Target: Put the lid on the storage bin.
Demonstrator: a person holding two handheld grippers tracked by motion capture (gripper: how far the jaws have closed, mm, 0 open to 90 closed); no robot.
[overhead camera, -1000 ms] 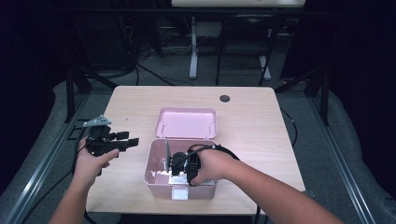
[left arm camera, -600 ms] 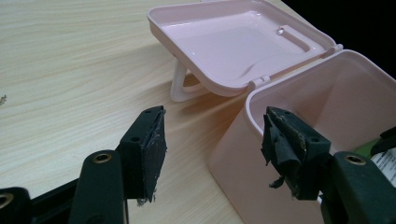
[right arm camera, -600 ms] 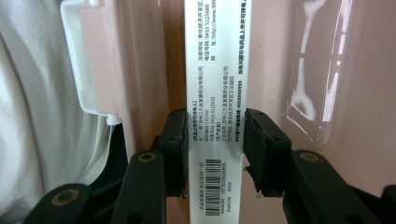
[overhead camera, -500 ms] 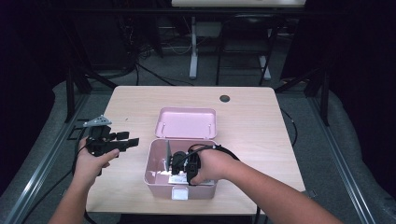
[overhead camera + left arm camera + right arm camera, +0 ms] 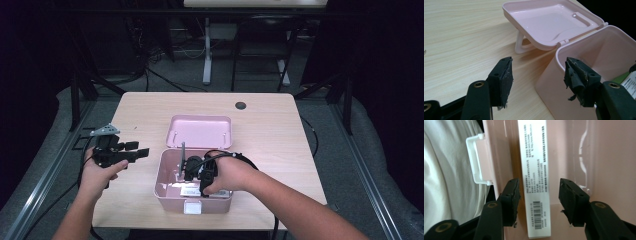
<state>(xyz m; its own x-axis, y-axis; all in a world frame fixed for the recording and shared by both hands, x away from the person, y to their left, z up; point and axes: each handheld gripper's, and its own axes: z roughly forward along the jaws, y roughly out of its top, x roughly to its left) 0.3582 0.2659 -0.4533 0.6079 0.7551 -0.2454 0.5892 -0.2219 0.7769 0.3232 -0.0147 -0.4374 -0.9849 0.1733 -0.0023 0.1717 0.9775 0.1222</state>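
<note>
A pink box (image 5: 162, 176) stands open near the table's front edge, its lid (image 5: 200, 131) folded back flat behind it. My right gripper (image 5: 192, 170) reaches down into the box. In the right gripper view its jaws (image 5: 539, 192) straddle a long white printed carton (image 5: 532, 157) lying on the box floor. They have just been opening, and a gap shows beside the carton, so it lies loose between them. My left gripper (image 5: 137, 150) hovers open and empty left of the box. In the left gripper view (image 5: 537, 75) it faces the box wall (image 5: 554, 85) and lid (image 5: 549, 22).
A white latch (image 5: 477, 160) sticks out from the box's front wall, with white cloth beside it. A small dark round spot (image 5: 241, 105) marks the table's far side. Bare wood lies left, right and behind the box. Dark frames and cables surround the table.
</note>
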